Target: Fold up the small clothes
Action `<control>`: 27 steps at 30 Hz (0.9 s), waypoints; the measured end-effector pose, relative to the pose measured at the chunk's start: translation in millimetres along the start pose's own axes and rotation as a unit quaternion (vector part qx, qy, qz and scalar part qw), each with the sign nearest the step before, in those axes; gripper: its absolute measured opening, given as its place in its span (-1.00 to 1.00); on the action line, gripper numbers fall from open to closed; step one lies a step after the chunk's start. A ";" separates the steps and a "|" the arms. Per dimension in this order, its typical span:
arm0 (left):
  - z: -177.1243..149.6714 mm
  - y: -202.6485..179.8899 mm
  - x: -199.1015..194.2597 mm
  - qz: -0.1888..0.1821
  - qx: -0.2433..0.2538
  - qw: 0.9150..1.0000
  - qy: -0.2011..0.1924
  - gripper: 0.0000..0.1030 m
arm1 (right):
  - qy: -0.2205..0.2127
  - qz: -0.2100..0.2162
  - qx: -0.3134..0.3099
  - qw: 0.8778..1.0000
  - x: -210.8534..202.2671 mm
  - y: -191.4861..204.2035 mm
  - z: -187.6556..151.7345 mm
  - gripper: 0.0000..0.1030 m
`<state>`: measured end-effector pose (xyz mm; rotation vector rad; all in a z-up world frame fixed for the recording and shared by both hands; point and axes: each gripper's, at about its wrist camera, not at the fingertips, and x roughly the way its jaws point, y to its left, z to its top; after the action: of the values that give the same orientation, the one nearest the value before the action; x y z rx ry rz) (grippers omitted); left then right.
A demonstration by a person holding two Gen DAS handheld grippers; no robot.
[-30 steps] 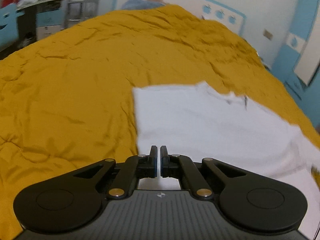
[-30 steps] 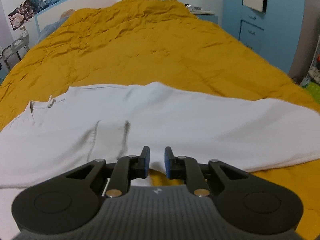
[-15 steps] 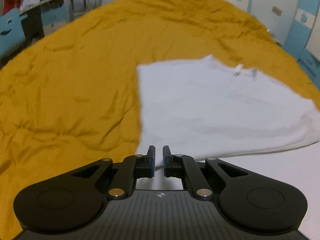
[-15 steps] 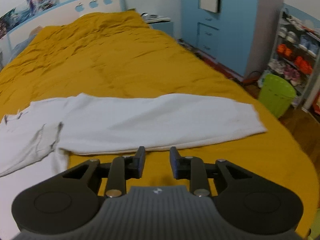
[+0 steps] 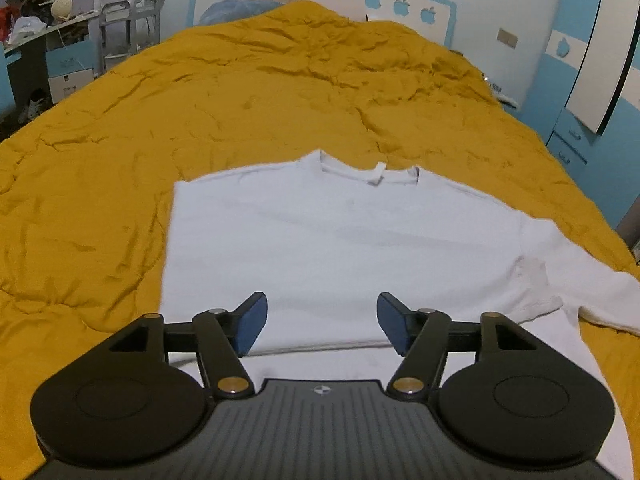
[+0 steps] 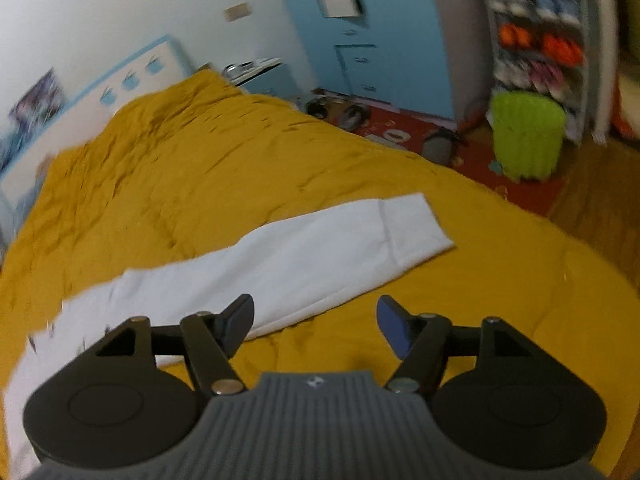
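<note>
**Shirt half folded, one sleeve left**

Left view: white shirt (image 5: 344,248) flat on yellow bedspread (image 5: 120,160), one side folded in; left gripper (image 5: 319,322) opening, gripping nothing.

Right view: long sleeve (image 6: 304,256) stretched out, not yet folded; right gripper (image 6: 316,328) opening, empty, above bedspread.

White shirt (image 5: 344,248) under opening left tool (image 5: 322,320)

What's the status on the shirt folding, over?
Left gripper and right gripper opening, nothing between the fingers. White shirt flat on the yellow blanket, one sleeve stretched out. Nothing in the way.
</note>
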<state>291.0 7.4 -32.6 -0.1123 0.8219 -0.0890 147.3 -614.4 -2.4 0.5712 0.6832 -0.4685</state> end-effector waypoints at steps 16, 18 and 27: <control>-21.7 -13.8 39.2 0.041 -0.006 0.997 0.063 0.46 | -0.002 -0.002 0.196 0.981 67.9 -108.8 22.3 0.00; -24.7 -11.4 42.1 0.050 -0.010 0.996 0.069 0.46 | 0.000 0.002 0.215 0.977 82.4 -115.8 25.8 -0.04; -33.3 10.5 31.9 0.065 -0.037 0.996 0.044 0.45 | -0.002 -0.051 0.168 0.985 123.7 -96.6 46.7 -0.95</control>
<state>288.5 11.6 -79.7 -0.1256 0.9192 0.0603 197.8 -742.5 -91.0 0.8544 0.6356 -0.6874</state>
